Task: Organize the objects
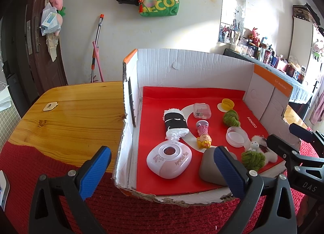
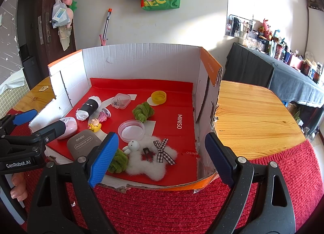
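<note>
Two grippers hang with jaws apart and empty over the near edge of a torn cardboard box [image 2: 141,62]. From the right wrist view, the right gripper [image 2: 162,157] frames the box's near right corner; the left gripper [image 1: 162,171] enters at nine o'clock. Small things lie scattered on the red liner [image 2: 174,100]: a yellow cap [image 2: 159,97] at twelve o'clock, a clear round lid [image 2: 131,130] at centre, a white fluffy toy [image 2: 149,161] nearest. One blue pad [image 2: 104,159] partly hides a green yarn ball [image 2: 119,161]. A grey eyeshadow case [image 2: 83,143] is half covered.
</note>
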{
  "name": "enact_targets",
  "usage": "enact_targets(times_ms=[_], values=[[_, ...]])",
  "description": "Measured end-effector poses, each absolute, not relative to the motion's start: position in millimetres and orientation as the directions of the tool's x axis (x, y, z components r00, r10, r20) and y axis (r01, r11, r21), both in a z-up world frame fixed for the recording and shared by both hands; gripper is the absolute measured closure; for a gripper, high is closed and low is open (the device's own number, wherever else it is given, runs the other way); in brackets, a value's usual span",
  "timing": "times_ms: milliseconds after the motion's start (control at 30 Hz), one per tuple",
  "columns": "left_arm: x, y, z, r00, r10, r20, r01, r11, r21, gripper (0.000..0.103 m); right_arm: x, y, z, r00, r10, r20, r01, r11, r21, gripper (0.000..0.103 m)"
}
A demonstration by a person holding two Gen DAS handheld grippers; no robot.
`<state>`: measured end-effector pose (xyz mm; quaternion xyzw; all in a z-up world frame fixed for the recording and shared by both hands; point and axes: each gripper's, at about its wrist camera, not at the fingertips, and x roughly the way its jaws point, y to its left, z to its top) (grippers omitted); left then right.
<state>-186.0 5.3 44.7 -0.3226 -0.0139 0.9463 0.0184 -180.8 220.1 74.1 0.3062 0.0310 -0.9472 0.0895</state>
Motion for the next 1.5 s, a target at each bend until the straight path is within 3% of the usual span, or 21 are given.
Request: enact_targets(times_ms=[633, 767, 1033, 1167, 1333, 1500], values=[[-158, 1, 62, -0.8, 0.036, -0.599, -0.012, -0.999, -0.045, 0.0, -151, 223, 106, -0.826, -0.124, -0.55, 0.172, -0.984, -0.037, 0.015], [-141, -2, 60, -0.773, 0.038, -0.633, -0.004, -0.998, -0.055, 0.0, -132, 228, 105, -0.797, -0.145, -0.587, 0.186, -0.983, -0.009, 0.01], [-116, -2, 32, -0.683, 0.053, -0.728, 0.016, -0.996, -0.088, 0.0, -113, 233, 72, -0.681, -0.151, -0.716, 0.172, -0.984, 0.043, 0.01], [-114, 3, 15, -0.629, 0.033, -0.776, 0.031, -0.997, -0.068, 0.0, -115, 228, 54, -0.65, -0.083, -0.755, 0.145, -0.989, -0.016, 0.01], [-116, 10, 10, -0.607, -0.046, -0.793, 0.07, -0.998, 0.004, 0.0, -121, 229, 42, -0.601, -0.053, -0.797, 0.127, -0.991, -0.03, 0.009], [-116, 12, 9, -0.606, -0.049, -0.794, 0.073, -0.997, 0.006, 0.0, -124, 235, 38, -0.582, -0.05, -0.811, 0.095, -0.995, -0.007, 0.001]])
